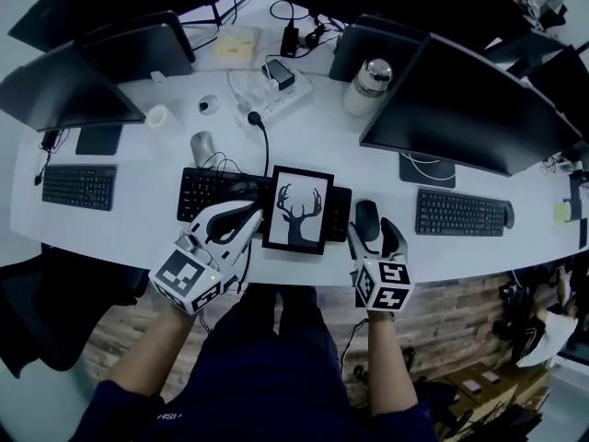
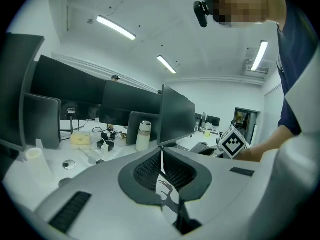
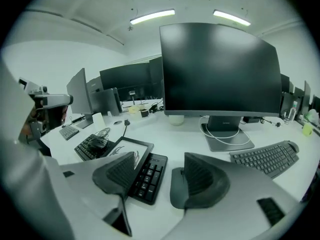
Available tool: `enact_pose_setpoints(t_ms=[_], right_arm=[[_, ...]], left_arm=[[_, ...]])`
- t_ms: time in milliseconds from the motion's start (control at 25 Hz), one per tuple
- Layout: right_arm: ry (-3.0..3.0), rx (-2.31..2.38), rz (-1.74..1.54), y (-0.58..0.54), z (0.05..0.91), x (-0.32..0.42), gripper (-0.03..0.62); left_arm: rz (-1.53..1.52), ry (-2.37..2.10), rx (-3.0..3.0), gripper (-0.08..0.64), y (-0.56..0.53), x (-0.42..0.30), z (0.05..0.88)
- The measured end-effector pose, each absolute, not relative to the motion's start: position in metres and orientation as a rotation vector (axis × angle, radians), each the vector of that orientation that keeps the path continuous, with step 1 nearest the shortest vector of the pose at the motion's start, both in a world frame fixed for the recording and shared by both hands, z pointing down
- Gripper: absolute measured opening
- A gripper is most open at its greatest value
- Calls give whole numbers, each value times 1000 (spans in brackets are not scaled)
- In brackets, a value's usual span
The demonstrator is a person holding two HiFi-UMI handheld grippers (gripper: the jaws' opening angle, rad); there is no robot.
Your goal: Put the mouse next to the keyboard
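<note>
Far L of the white tabletop [image 1: 138, 238]: a small black kbd [image 1: 79, 187] below a dark monitor [image 1: 64, 86], a tape roll [image 1: 158, 116] and a grey mouse [image 1: 202, 147] further back.

L tool [image 1: 250, 221] sits at the tabletop's near edge, angled in twd the centre. Its jaws are nearly together, clamped on the L edge of a picture frame [image 1: 297, 208]. In the left gripper view the thin frame [image 2: 166, 193] w/ its deer print runs straight btw the pads [image 2: 145, 171].

The frame lies flat across the middle black keyboard [image 1: 207, 191], covering most of its R half. A dark corded mouse [image 1: 244, 189] w/ loose cable rests on that keyboard's L part.

The task's mouse [image 1: 367, 219] lies on the tabletop just beside the keyboard's R end.

R tool [image 1: 373, 236] is over it w/ jaws wide apart, gripping nothing. In the right gripper view the mouse [image 3: 176, 189] lies btw the jaws, up against the R pad [image 3: 200, 176]. The keyboard's corner [image 3: 147, 176] also sits in the gap nr the L pad. Can't tell if the R pad touches the mouse.

Further R: a white jar [image 1: 368, 86] at the back, a big dark monitor [image 1: 469, 109] on its stand, and a grey kbd [image 1: 460, 213] in front of it.
</note>
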State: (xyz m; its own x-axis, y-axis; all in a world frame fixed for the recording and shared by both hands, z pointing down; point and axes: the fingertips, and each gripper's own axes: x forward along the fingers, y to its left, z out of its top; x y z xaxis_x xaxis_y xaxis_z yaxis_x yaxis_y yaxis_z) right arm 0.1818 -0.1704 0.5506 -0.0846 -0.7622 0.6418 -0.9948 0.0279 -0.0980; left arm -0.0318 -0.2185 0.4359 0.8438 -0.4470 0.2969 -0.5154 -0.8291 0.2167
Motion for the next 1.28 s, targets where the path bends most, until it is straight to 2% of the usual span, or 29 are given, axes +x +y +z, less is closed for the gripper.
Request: enact_pose_setpoints(t_ms=[1280], right_arm=[[-2171, 1790, 602, -172, 434, 115, 141]], left_arm=[[231, -785, 2788, 34, -202, -68, 386]])
